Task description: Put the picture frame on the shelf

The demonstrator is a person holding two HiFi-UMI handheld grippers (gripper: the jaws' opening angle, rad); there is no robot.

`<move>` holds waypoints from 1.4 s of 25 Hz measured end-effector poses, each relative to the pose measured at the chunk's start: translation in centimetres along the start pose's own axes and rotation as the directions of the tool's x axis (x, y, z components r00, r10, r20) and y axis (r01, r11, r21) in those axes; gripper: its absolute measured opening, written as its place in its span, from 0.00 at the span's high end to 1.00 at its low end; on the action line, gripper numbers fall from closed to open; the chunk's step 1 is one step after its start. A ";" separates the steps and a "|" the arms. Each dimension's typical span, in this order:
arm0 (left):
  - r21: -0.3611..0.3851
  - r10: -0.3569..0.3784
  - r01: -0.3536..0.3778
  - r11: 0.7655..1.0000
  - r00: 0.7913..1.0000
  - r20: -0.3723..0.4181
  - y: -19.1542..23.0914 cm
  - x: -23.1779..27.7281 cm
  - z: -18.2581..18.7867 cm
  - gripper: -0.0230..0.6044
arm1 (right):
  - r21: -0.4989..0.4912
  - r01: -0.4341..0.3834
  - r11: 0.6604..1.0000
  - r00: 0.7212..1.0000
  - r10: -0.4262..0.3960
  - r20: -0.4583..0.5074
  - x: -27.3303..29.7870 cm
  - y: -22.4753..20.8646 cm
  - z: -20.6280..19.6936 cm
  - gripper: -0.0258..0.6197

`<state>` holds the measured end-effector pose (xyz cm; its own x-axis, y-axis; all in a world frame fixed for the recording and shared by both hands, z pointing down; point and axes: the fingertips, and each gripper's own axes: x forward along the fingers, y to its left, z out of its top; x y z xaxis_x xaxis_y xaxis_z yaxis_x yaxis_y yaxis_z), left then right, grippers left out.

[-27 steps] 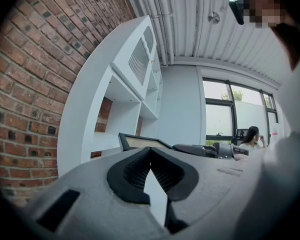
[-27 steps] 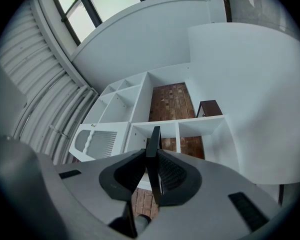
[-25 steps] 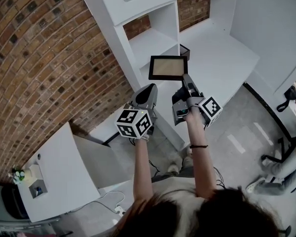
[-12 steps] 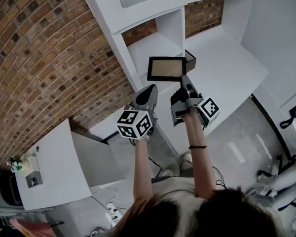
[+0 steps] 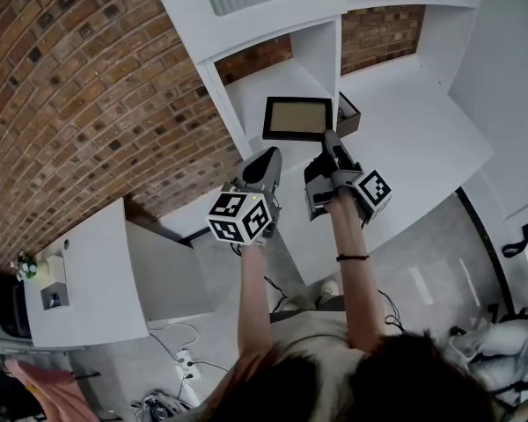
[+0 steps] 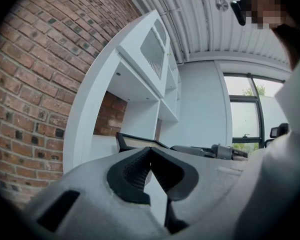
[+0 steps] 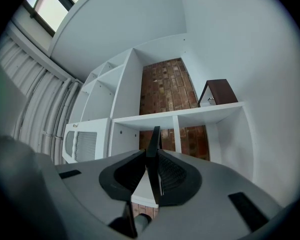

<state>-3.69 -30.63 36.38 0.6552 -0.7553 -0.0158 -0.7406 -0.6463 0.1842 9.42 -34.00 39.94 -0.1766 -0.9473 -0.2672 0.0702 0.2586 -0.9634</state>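
Note:
The picture frame [image 5: 297, 119], black-edged with a tan panel, hangs level in front of the white shelf unit [image 5: 266, 79], over the opening of a lower compartment. My right gripper [image 5: 332, 141] is shut on the frame's near right edge. In the right gripper view the frame [image 7: 153, 143] stands edge-on between the pads, with the shelf's compartments [image 7: 190, 118] behind it. My left gripper [image 5: 262, 167] is shut and empty, just left of and below the frame. In the left gripper view [image 6: 150, 152] the frame [image 6: 136, 141] shows beyond the meeting tips.
A small dark box [image 5: 348, 115] sits on the white surface [image 5: 405, 139] right of the frame. A brick wall [image 5: 79, 104] runs along the left. A low white cabinet [image 5: 92, 280] holds small items at lower left. Cables [image 5: 180, 359] lie on the floor.
Both grippers and the frame have advanced towards the shelf, which now sits closer behind the frame. The grip on the frame is unchanged.

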 end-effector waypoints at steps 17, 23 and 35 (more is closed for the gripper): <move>-0.003 0.133 -0.133 0.991 0.990 0.043 1.0 1.7 0.4 0.95 | 0.041 -0.027 0.999 0.989 0.033 -0.141 4.0 -0.6 0.2 0.85; 0.005 0.159 -0.159 0.987 0.986 0.052 1.5 2.3 0.7 0.95 | 0.045 -0.014 0.999 0.984 0.021 -0.176 5.1 -0.8 0.0 0.85; 0.009 0.179 -0.179 0.984 0.983 0.041 2.6 3.6 0.7 0.95 | 0.058 -0.021 0.998 0.977 0.033 -0.213 7.4 -1.4 -0.3 0.85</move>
<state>-3.34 -35.13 36.08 0.5055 -0.8625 -0.0229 -0.8475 -0.5013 0.1748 7.68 -41.29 39.30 -0.3790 -0.8764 -0.2970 0.1303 0.2672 -0.9548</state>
